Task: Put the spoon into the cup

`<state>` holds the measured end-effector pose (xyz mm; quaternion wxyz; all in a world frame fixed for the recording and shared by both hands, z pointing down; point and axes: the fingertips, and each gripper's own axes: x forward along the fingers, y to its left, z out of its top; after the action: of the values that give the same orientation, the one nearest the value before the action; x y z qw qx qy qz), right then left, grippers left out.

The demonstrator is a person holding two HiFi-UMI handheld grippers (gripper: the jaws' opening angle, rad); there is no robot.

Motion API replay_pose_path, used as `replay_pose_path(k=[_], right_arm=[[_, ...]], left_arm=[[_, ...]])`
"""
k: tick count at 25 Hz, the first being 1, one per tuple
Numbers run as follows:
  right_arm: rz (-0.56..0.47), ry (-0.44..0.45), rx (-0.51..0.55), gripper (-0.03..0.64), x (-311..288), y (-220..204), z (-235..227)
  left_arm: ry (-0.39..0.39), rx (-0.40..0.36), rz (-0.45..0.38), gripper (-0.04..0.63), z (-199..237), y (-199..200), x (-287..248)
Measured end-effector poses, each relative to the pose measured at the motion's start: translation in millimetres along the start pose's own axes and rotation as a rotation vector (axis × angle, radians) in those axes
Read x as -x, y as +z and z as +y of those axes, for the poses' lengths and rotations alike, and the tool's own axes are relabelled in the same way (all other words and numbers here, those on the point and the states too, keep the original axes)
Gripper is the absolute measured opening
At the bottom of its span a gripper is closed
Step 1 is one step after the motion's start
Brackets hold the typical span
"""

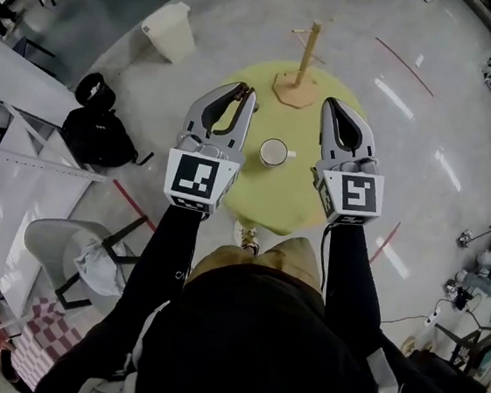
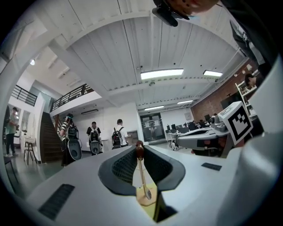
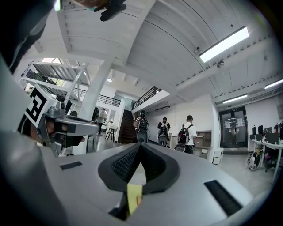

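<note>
The room is a large open hall with a glossy grey floor [image 1: 422, 194], white ceiling panels and strip lights; in both gripper views people with backpacks stand well off by a staircase. Around the work spot the floor carries a black bag [image 1: 100, 137], a white bin [image 1: 169, 30] and a chair [image 1: 62, 248], all clear of the task. The surface is a small round yellow-green table [image 1: 284, 206], directly below the person's outstretched arms. Both grippers point level above it, side by side, which keeps the table top in sight between them. The left gripper [image 1: 245, 92] does the carrying: its jaws are clamped on the spoon [image 2: 141, 172], the brown handle end pinched at the tips and the bowl hanging down and back between the jaws, so the spoon already sits bowl-down for lowering. The right gripper [image 1: 331, 104] has its jaws closed together with nothing between them; it looks like a spare hand, perhaps kept near to steady things. A wooden stand [image 1: 298, 78] sits at the table's far edge. The cup [image 1: 273, 153] stands upright near the table's middle, mouth open upward, seen between the two grippers. The spoon is not yet over the cup.
</note>
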<state>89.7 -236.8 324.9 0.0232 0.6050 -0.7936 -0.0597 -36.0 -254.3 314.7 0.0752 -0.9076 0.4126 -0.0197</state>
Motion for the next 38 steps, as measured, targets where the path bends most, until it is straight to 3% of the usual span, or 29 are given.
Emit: replay_pose_path(k=[8,15,19,38], right_arm=[[0.038,0.029,0.038,0.026,-8,-13,-11],[0.069,0.089,-0.031,0.026,-21,-8,-8],[0.066,0.106,0.018,0.026,-25,-24,-17],[0.129,0.172,-0.059,0.026,-37,-48,-21]], left_arm=[[-0.006,0.017,0.004,0.057,1,-2,-16],[0.011,0.021,0.028,0.057,-4,-4,-24],[0.022,0.043,0.032,0.057,-5,-13,-28],[0.003,0.135,0.215,0.057,-41,-107,-28]])
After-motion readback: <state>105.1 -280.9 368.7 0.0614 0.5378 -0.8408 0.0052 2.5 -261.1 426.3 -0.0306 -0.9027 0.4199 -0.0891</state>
